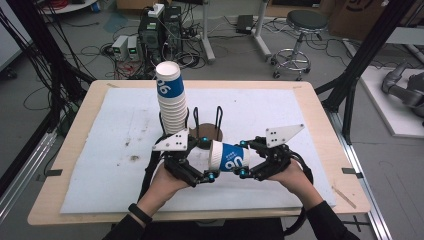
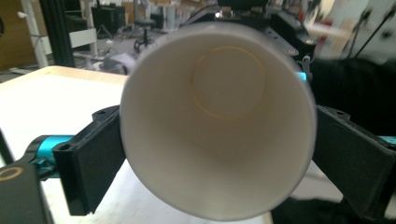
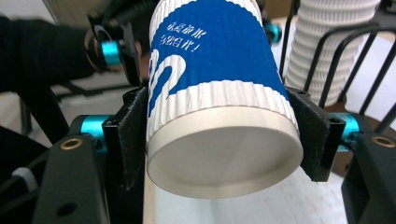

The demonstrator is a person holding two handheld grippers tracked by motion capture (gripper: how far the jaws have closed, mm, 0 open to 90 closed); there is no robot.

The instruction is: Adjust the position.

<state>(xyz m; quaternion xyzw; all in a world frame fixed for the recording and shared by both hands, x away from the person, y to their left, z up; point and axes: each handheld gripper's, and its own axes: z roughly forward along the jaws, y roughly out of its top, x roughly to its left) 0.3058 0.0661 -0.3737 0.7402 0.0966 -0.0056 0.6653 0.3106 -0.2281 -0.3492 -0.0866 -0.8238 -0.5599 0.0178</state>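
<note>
A blue-and-white ribbed paper cup (image 1: 231, 156) lies on its side in the air between my two grippers, above the front middle of the white mat (image 1: 115, 165). My right gripper (image 1: 243, 158) is shut on the cup's base end; in the right gripper view its pads press both sides of the cup (image 3: 219, 93), right gripper (image 3: 222, 140). My left gripper (image 1: 207, 157) stands open around the cup's rim. In the left gripper view I look into the cup's white mouth (image 2: 219, 116), and the left gripper (image 2: 222, 158) has its jaws flanking an unsqueezed round rim.
A tall stack of the same cups (image 1: 171, 100) stands in a black wire holder (image 1: 218, 117) on a brown base just behind the grippers. The wooden table (image 1: 75, 145) carries the mat. Beyond it are a stool (image 1: 305, 22), cables and electronics on the floor.
</note>
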